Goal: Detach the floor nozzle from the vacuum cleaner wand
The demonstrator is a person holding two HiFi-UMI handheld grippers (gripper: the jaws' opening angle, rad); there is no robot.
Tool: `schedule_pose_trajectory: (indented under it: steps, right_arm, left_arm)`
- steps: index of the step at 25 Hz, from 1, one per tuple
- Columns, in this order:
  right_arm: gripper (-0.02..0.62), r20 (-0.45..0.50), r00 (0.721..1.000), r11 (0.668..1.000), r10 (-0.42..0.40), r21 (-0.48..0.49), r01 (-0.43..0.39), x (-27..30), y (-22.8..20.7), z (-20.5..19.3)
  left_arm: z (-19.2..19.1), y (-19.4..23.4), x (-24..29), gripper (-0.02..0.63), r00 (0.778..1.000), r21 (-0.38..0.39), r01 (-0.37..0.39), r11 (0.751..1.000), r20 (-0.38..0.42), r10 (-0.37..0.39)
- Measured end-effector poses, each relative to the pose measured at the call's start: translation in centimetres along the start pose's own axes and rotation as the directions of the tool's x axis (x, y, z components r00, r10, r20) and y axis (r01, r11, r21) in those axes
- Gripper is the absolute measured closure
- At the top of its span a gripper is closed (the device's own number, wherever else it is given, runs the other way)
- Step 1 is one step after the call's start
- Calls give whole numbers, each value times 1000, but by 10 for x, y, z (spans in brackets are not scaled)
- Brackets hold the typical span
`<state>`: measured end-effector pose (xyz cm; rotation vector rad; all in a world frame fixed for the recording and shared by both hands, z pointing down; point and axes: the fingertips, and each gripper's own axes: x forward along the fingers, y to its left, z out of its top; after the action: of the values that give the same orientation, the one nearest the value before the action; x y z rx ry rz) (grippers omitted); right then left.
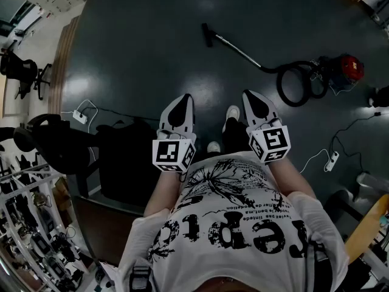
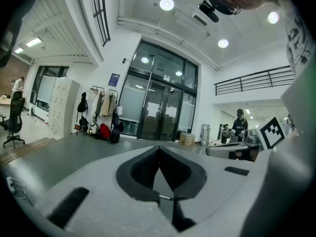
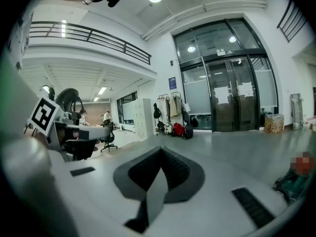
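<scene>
Both your grippers are closed and hold nothing. The left gripper [image 1: 184,100] has its jaws pressed together at the tips with nothing between them, and the right gripper [image 1: 249,96] is the same. You hold them side by side in front of your chest, pointing forward and slightly down, with your shoes [image 1: 231,112] showing between them.

The red vacuum [image 1: 345,69] sits on the dark floor ahead of you and to your right. Its hose [image 1: 296,85] coils just to the left of the vacuum. The wand [image 1: 238,51] runs from there farther left and away from you. The nozzle [image 1: 207,34] is attached at the wand's far end, the part farthest from the vacuum. Both grippers are well apart from the vacuum, nearer to you and to its left. A power strip [image 1: 331,161] lies on your side of the vacuum.
</scene>
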<state>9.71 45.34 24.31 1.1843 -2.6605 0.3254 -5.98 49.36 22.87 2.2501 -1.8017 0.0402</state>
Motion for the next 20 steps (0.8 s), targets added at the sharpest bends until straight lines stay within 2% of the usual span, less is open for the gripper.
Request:
schedule_pose_trajectory:
  steps: [4,7,10,13,17,20]
  right_arm:
    - [592,-6,1000,1000,16,7,-16,60,-37,2]
    - [592,-5,1000,999,28,37,-28,108,-70,10]
    - [592,-8,999,995,49,92,-48,160,-102,28]
    - [592,-15,998,993,54,104,-52,212,-146,52]
    - [592,-23,998,995,56,89,-54,269,-200,74]
    - [592,-42,999,994,30,102,-26,311,-232,85]
  left_arm:
    - [0,25,53,603,1000,-43,3,999,29,-2]
    - [5,44,104,603,999,-48,4,999,40,-2]
    - [21,74,165,603,999,-80,-27,996,27,30]
    - [45,100,231,603,998,-136,-47,990,36,53]
    - [59,124,308,603,998,-137,-51,989,29,56]
    - [66,141,355,603,999,-134,-36,990,-4,36]
